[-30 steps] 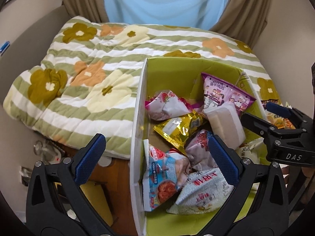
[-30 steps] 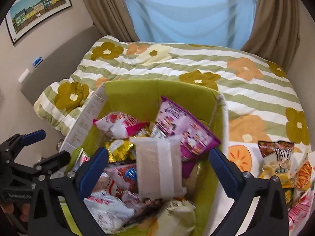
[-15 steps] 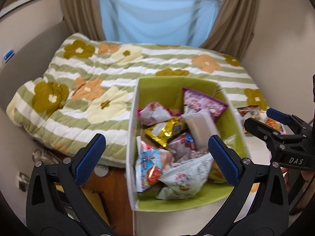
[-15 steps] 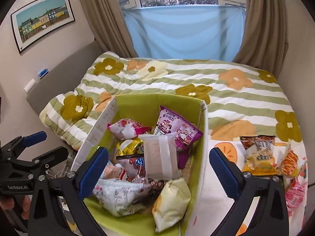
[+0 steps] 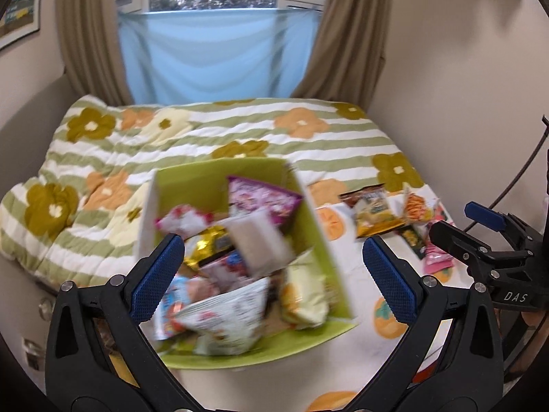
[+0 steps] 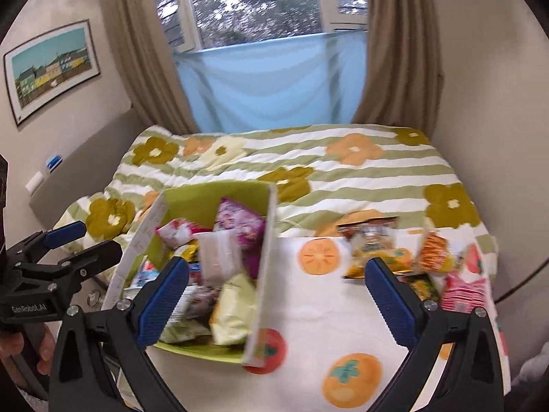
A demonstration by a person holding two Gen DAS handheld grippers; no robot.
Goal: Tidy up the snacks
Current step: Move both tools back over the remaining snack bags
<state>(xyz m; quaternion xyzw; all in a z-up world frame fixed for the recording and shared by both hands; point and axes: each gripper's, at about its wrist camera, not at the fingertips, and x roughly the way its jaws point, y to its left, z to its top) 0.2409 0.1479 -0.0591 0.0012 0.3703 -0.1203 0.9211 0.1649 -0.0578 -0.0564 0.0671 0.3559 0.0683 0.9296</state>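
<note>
A green box (image 5: 310, 338) (image 6: 192, 202) stands on the near part of the bed, filled with several snack packets, among them a purple bag (image 5: 262, 201) (image 6: 240, 221) and a white pouch (image 5: 257, 242) (image 6: 218, 255). More snack packets (image 5: 375, 211) (image 6: 372, 245) lie loose on the fruit-print cloth to the box's right. My left gripper (image 5: 272, 276) hangs open above the box, nothing between its fingers. My right gripper (image 6: 276, 292) is open too, over the box's right wall and the cloth. Each gripper shows at the edge of the other's view.
A flowered striped quilt (image 5: 206, 134) (image 6: 343, 168) covers the bed behind the box. Curtains and a blue sheet (image 6: 271, 82) hang at the window. A framed picture (image 6: 51, 68) hangs on the left wall. The bed's left edge drops to the floor (image 5: 34, 353).
Both grippers have pulled up and back from the box, so the box looks smaller and the window and loose packets have come into view. Both stay open.
</note>
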